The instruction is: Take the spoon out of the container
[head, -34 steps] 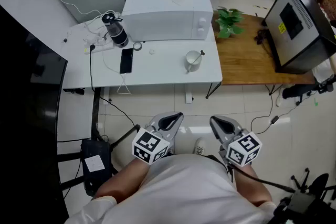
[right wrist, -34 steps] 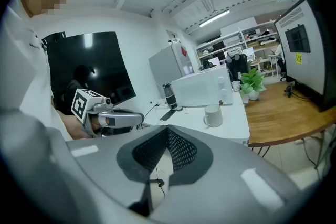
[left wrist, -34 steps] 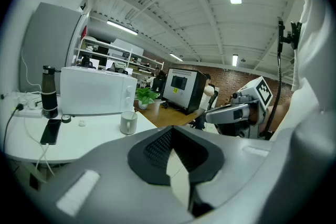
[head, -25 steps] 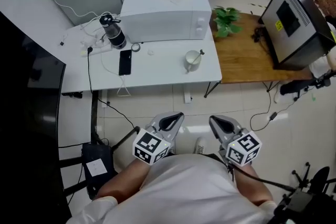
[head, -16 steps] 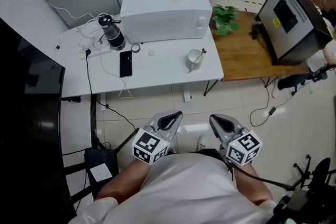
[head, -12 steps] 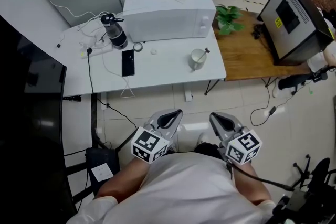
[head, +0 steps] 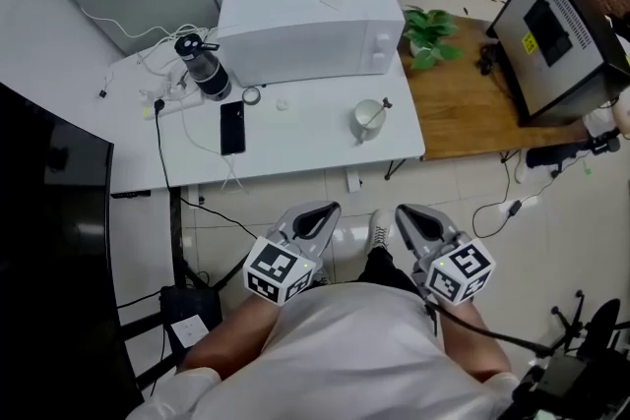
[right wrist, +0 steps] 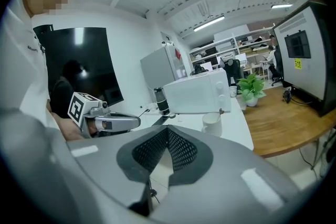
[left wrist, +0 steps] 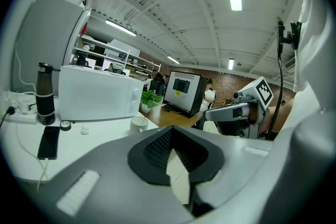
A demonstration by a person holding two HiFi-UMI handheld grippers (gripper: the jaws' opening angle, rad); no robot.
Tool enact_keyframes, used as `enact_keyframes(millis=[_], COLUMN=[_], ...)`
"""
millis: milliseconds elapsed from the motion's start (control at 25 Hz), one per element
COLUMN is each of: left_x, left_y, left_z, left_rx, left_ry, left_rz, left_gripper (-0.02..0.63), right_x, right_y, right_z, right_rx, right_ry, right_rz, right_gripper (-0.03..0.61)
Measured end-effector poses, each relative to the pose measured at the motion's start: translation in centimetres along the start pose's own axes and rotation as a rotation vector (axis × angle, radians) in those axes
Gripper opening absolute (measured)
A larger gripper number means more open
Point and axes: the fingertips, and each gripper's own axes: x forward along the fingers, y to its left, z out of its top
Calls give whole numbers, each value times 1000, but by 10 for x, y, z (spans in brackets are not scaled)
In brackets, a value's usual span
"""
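Note:
A white cup point(head: 368, 119) stands on the white table point(head: 295, 148) near its right front corner, with the spoon point(head: 382, 105) leaning in it, handle up to the right. Both grippers hang close to my body, well short of the table. The left gripper point(head: 311, 219) and the right gripper point(head: 417, 221) are both shut and hold nothing. The left gripper view shows the cup point(left wrist: 139, 124) small beyond its shut jaws point(left wrist: 169, 134). In the right gripper view the cup point(right wrist: 212, 123) and spoon point(right wrist: 221, 111) sit ahead of the shut gripper point(right wrist: 167, 136).
A white microwave point(head: 310, 15) fills the table's back. A dark bottle point(head: 200, 67), a black phone point(head: 230, 128) and cables lie at the left. A wooden table point(head: 482, 103) with a plant point(head: 428, 34) and a large monitor point(head: 556, 25) adjoins on the right. Tiled floor lies between me and the table.
The table has drawn slightly nearer in the head view and a shoe now shows between the grippers. Both grippers stay shut in the same place by my body.

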Motion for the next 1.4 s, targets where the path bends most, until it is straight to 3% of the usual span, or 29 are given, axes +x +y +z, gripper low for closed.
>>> enact_keyframes(millis=[520,920,1200,1400], left_x=[104,158,167,167], left_y=[45,58,72,87], left_z=[41,64,65,64], left_rx=[-33,-35,-41,-31], left_ry=[13,15,30,64], left_rz=[138,268,277,230], left_gripper=[5,5,5,5], right_x=[51,73,89,103], right_y=[-109,-159,-175,-174], right_z=[43,66,66,67], right_rx=[-9,-51,-32,-18], right_ry=[52,96,112,117], right_rz=[157,311,316,271], right_gripper=[6,6,6,6])
